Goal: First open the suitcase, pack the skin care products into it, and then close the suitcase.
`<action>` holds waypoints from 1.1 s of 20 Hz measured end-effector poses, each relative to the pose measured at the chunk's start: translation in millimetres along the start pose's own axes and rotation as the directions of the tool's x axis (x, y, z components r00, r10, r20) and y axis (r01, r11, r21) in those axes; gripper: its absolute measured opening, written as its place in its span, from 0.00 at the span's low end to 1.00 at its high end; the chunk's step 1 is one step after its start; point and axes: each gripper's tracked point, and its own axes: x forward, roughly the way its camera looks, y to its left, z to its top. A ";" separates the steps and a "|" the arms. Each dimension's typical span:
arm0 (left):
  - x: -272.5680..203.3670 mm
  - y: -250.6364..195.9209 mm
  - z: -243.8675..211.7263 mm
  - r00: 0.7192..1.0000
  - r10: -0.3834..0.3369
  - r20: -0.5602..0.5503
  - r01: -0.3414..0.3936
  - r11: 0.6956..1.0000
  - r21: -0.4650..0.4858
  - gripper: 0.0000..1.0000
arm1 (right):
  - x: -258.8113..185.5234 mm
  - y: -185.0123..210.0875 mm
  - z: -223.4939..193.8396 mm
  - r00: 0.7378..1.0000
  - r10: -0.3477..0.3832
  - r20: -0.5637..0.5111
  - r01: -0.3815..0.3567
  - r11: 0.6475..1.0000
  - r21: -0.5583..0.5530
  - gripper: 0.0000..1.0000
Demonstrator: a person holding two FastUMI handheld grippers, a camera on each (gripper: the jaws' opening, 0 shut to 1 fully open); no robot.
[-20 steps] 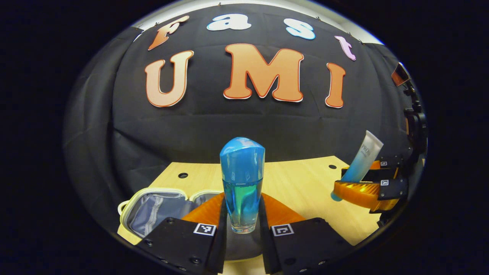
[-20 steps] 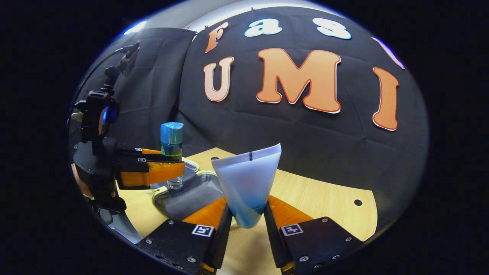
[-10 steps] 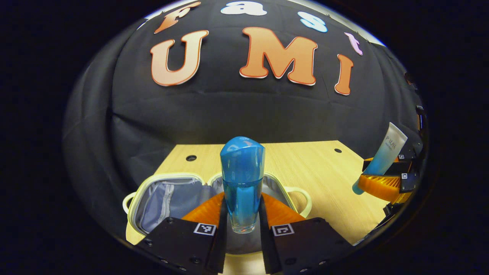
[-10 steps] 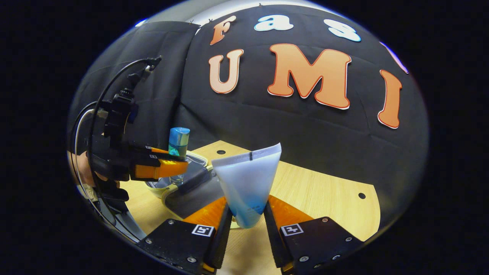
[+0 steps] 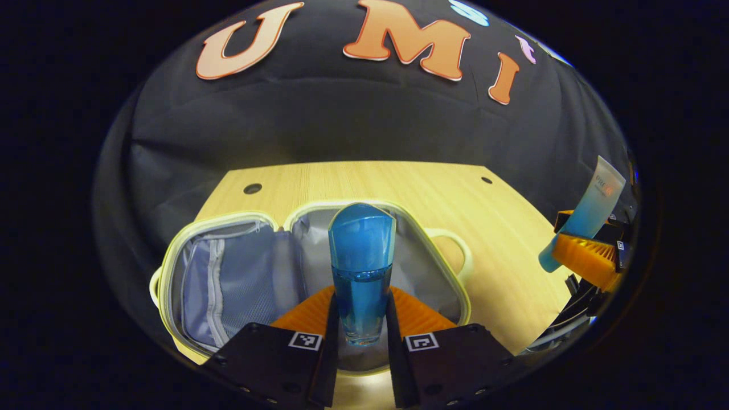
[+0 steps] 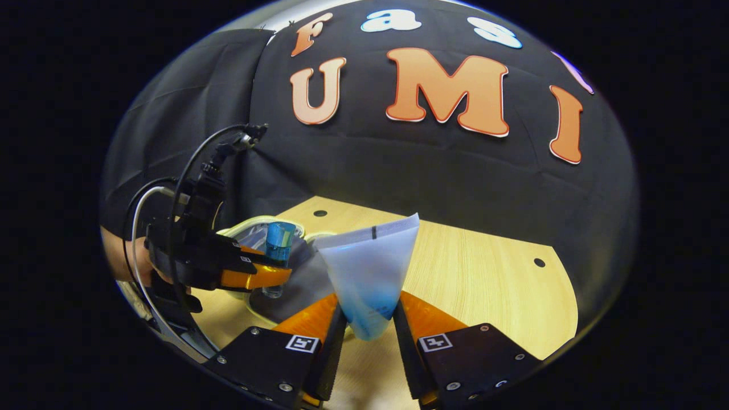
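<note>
My left gripper (image 5: 360, 319) is shut on a blue glass bottle (image 5: 361, 267) with a blue cap, held upright above the open suitcase (image 5: 228, 279), whose cream rim and grey lining lie flat on the table. My right gripper (image 6: 367, 322) is shut on a white-to-blue tube (image 6: 370, 276), crimped end up. In the right gripper view the left gripper (image 6: 250, 273) holds the bottle (image 6: 278, 250) over the suitcase (image 6: 256, 223) at the left. In the left gripper view the right gripper (image 5: 586, 259) with the tube (image 5: 584, 213) hangs at the far right.
The light wooden table (image 5: 398, 182) has small round holes near its far corners (image 5: 252, 188). A hand (image 6: 122, 259) and a looping cable (image 6: 188, 176) sit behind the left gripper. The black cloth wall stands behind the table.
The left gripper has tipped downward and come over the open suitcase with the bottle. The right gripper has stayed nearly in place with the tube.
</note>
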 end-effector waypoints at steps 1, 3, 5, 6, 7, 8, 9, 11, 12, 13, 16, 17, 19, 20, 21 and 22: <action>3.3 -1.4 -3.7 1.000 -0.005 -0.021 0.005 1.000 -0.016 0.37 | 1.5 0.1 -2.2 1.000 0.004 -0.009 -0.004 1.000 0.004 0.49; 8.0 0.4 -10.3 0.999 -0.002 -0.050 0.000 0.999 -0.043 0.39 | 7.1 1.5 -1.0 1.000 0.016 -0.014 -0.016 1.000 0.016 0.49; 12.5 2.5 -17.9 0.997 0.006 -0.081 -0.011 0.998 -0.069 0.39 | 14.8 0.2 0.9 0.999 0.030 -0.011 -0.030 0.999 0.028 0.49; 15.5 2.9 -20.6 0.995 0.009 -0.099 -0.017 0.996 -0.083 0.39 | 20.0 -0.3 1.0 0.999 0.036 -0.014 -0.036 0.999 0.036 0.49; 20.7 5.2 -23.6 0.993 0.012 -0.114 -0.023 0.995 -0.096 0.39 | 24.7 0.0 1.8 0.999 0.051 -0.016 -0.050 0.998 0.045 0.50; 26.1 6.1 -25.2 0.992 0.016 -0.128 -0.029 0.994 -0.101 0.39 | 29.6 0.0 2.0 0.998 0.064 -0.015 -0.063 0.997 0.050 0.49; 32.0 7.4 -29.4 0.988 0.022 -0.151 -0.038 0.994 -0.107 0.39 | 34.2 -0.8 1.7 0.997 0.077 -0.020 -0.076 0.996 0.050 0.49; 42.4 8.6 -36.2 0.982 0.029 -0.188 -0.054 0.990 -0.127 0.39 | 43.4 -4.3 -1.8 0.995 0.096 -0.031 -0.094 0.994 0.054 0.49; 47.4 8.8 -38.6 0.978 0.030 -0.204 -0.059 0.989 -0.134 0.39 | 48.8 -5.3 -2.3 0.993 0.108 -0.038 -0.106 0.993 0.058 0.49; 54.6 9.9 -35.5 0.979 0.034 -0.199 -0.060 0.990 -0.128 0.39 | 52.7 -5.2 -3.2 0.992 0.117 -0.039 -0.114 0.992 0.059 0.49; 67.2 7.9 -32.5 0.970 0.064 -0.233 -0.084 0.994 -0.077 0.39 | 65.6 -3.1 -8.5 0.986 0.156 -0.058 -0.152 0.986 0.066 0.49; 71.1 6.7 -33.3 0.966 0.075 -0.247 -0.093 0.994 -0.062 0.39 | 70.2 -2.1 -10.2 0.983 0.171 -0.065 -0.166 0.983 0.073 0.49; 80.3 7.5 -34.6 0.957 0.099 -0.272 -0.114 0.993 -0.039 0.39 | 76.3 -0.3 -10.4 0.978 0.195 -0.072 -0.189 0.978 0.086 0.49; 82.9 7.6 -35.1 0.952 0.112 -0.283 -0.126 0.992 -0.032 0.39 | 76.5 1.4 -11.6 0.975 0.208 -0.073 -0.201 0.975 0.095 0.49; 84.6 7.9 -36.1 0.947 0.122 -0.298 -0.136 0.990 -0.027 0.39 | 79.9 1.0 -11.7 0.973 0.218 -0.075 -0.210 0.972 0.103 0.49; 87.1 7.2 -36.9 0.943 0.129 -0.308 -0.142 0.990 -0.021 0.39 | 84.0 1.5 -13.8 0.970 0.231 -0.081 -0.221 0.969 0.110 0.49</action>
